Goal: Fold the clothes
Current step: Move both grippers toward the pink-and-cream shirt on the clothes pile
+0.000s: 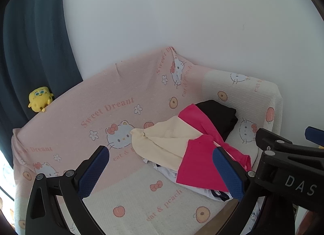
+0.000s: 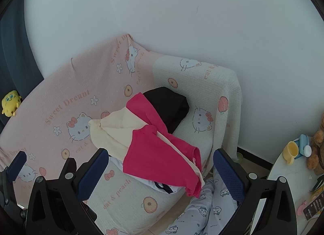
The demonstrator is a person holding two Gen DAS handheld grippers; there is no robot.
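Both grippers, left (image 1: 162,171) & right (image 2: 160,174), jaws apart, empty, hovering over crumpled magenta-and-cream cotton garment (image 2: 160,154) on cat-print blanket-covered sofa (image 2: 125,200).

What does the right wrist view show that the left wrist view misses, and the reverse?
Only the right wrist view: a side table with a yellow cup and brown teddy bear, plus patterned pyjama legs below the sofa.

Only the left wrist view: the "DAS" lettering on the right gripper, and a broad stretch of dark curtain.

Both: the sofa cover, clothes pile, yellow plush toy, and the left gripper, both grippers open.
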